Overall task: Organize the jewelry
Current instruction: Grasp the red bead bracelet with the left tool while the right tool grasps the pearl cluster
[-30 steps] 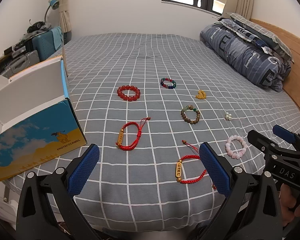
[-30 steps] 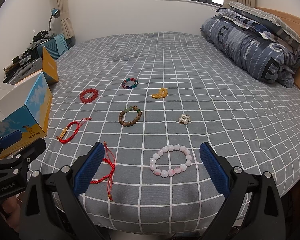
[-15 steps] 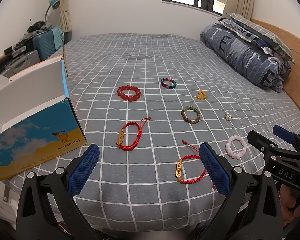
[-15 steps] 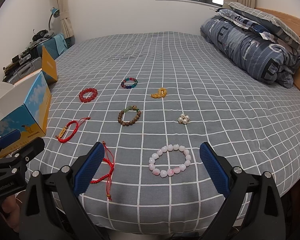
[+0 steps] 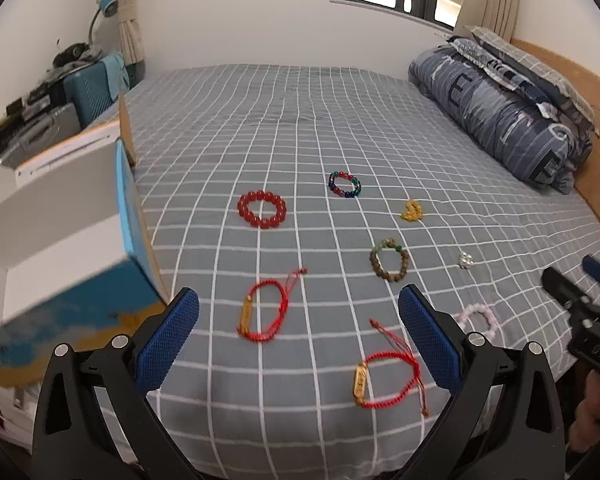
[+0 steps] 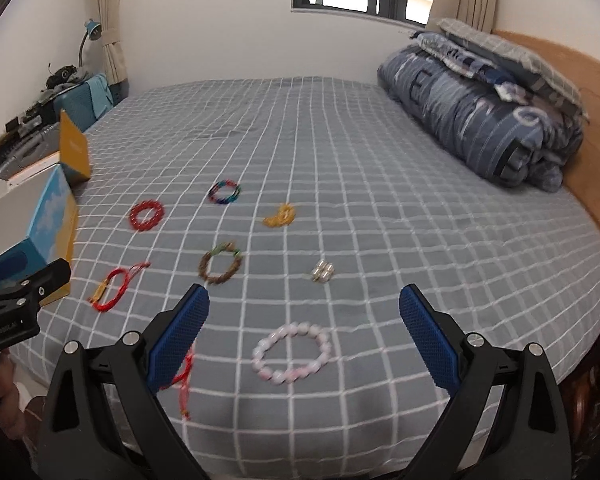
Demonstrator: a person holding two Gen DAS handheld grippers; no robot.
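Bracelets lie scattered on a grey checked bed (image 5: 340, 128), none yet picked up. The left gripper (image 5: 298, 334) hovers with jaws spread wide above a red cord bracelet (image 5: 262, 314); the right gripper (image 6: 304, 330), also spread and empty, frames a pink bead bracelet (image 6: 292, 352). An open box (image 5: 60, 240) sits at the bed's left edge. The soft sheet may bunch between closing jaws, and thin cord could slip free.

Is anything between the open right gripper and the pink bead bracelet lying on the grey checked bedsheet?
Nothing visible. The pink bead bracelet lies flat on the bare grey checked bedsheet, straight ahead of the open right gripper. The red cord bracelet sits off by its left finger.
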